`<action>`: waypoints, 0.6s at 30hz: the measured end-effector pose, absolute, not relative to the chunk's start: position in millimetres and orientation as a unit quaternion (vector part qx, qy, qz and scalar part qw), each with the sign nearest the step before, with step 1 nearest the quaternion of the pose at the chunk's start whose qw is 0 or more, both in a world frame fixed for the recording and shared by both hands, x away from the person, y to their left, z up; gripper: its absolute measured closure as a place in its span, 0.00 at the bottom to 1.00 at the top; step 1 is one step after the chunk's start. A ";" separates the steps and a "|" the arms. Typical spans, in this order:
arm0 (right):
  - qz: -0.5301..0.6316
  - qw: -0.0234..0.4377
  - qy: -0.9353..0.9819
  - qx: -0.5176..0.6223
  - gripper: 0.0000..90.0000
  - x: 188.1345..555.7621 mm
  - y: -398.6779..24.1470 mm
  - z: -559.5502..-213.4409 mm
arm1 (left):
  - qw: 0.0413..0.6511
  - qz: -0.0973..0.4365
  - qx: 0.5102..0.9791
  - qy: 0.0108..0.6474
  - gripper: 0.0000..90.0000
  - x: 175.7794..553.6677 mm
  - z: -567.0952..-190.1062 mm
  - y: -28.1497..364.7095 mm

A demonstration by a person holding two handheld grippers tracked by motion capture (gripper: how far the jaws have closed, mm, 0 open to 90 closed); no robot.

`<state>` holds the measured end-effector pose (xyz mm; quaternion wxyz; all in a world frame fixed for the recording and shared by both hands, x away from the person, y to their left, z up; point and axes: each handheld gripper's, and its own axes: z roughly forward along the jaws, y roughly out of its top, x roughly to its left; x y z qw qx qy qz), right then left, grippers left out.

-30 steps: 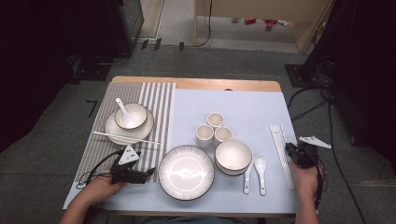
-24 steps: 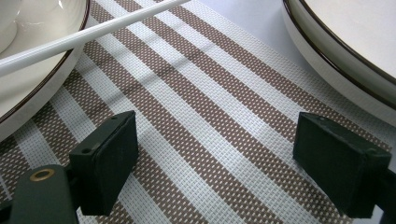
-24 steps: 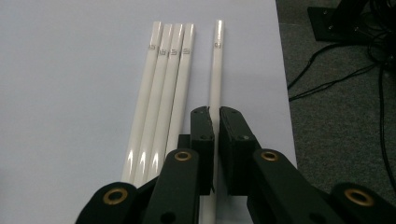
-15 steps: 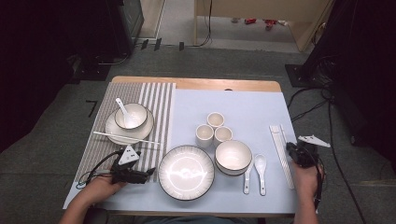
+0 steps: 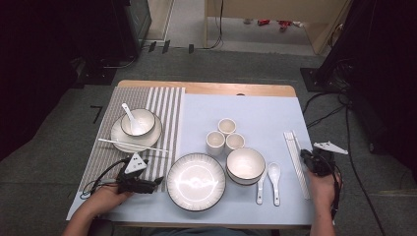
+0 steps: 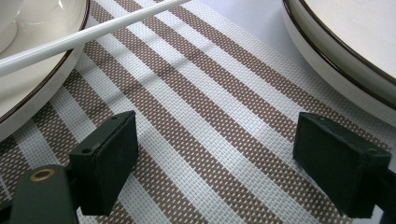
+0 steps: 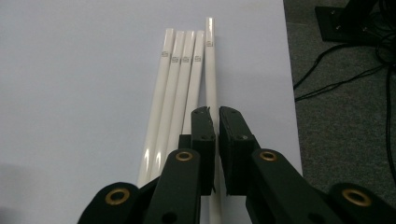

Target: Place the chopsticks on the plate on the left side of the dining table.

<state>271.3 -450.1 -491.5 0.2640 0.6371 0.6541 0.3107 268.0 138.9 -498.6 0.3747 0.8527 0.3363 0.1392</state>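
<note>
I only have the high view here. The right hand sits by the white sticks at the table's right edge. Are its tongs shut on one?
Observer: Yes. In the right gripper view the right tongs are shut on the rightmost chopstick, which runs between the jaws.
Reviewer: How many chopsticks lie there?
Observer: Five, side by side. The gripped one reaches a bit farther than the other four.
Reviewer: And the left tongs?
Observer: The left tongs are open, with nothing between the jaws and the striped mat under the gap.
</note>
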 end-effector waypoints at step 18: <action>0.317 0.250 0.656 0.638 0.95 269.9 -448.3 -484.9 | 0.375 0.140 0.853 0.336 0.16 267.9 -498.6 138.8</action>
